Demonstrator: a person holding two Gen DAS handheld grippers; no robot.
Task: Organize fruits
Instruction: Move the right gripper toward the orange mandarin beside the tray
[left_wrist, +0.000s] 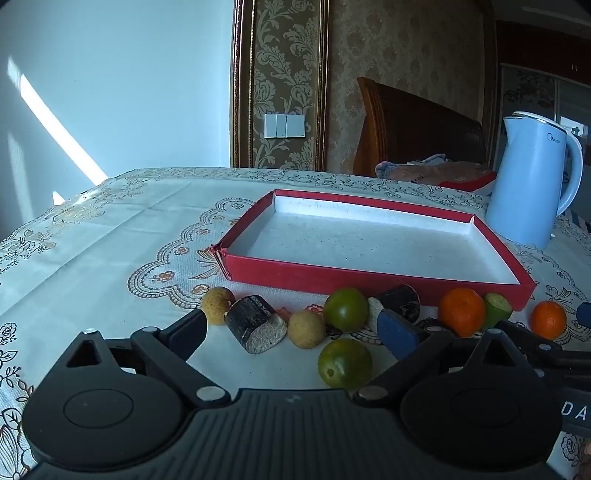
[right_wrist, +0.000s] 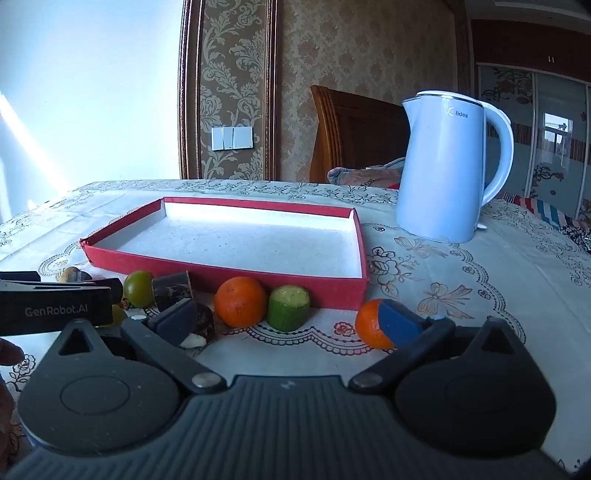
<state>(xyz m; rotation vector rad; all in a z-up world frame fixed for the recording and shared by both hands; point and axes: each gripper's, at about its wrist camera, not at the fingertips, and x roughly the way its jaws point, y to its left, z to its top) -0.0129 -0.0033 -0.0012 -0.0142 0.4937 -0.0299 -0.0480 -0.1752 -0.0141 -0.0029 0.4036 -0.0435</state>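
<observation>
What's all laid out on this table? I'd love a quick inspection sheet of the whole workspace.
Surface: table under a floral tablecloth.
Job's things: empty red tray; in front of it two oranges, two green round fruits, two tan round fruits, a cut cucumber piece, two dark cut pieces.
Clutter: white kettle right of the tray.
Grippers: left gripper and right gripper both open, holding nothing.
Cables: nothing seen.
Surroundings: patterned wallpaper, wall switches, wooden headboard.
</observation>
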